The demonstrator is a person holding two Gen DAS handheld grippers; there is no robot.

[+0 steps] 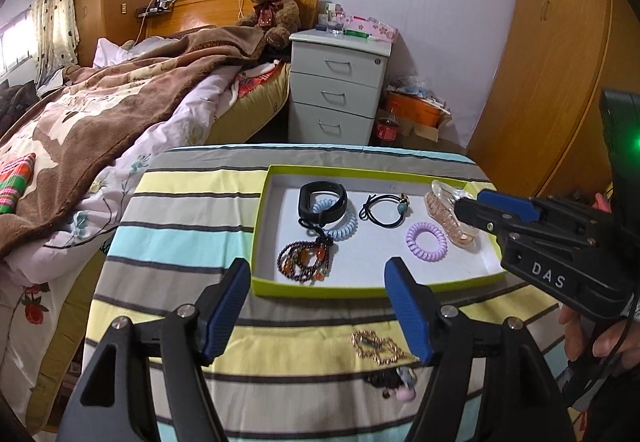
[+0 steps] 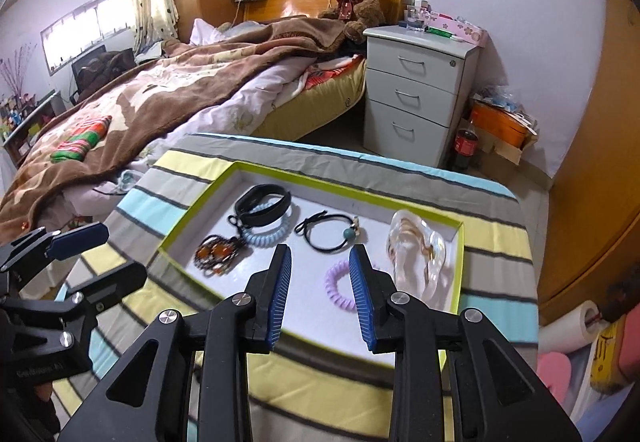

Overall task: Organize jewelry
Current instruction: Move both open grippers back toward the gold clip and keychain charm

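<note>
Tray (image 1: 262, 202) sits on the striped table (image 1: 180, 202), toward its far side. In the tray, from the left wrist view: wristband (image 1: 322, 198) at far left, lying over a coil hair tie (image 1: 344, 224); beaded bracelet (image 1: 306, 260) nearer, just in front of those two. Elastic hair tie (image 1: 384, 210) in the middle, far side. Second coil hair tie (image 1: 426, 242) right of centre, nearer. Hair claw (image 1: 448, 218) at the right end. Outside the tray, on the table's near side: chain bracelet (image 1: 376, 346), with a hair bobble (image 1: 394, 382) nearer still. Bed (image 1: 120, 102) left of the table; drawer cabinet (image 1: 336, 90) behind the table, right of the bed. Teddy bear (image 1: 274, 2) on the bed's head end.
</note>
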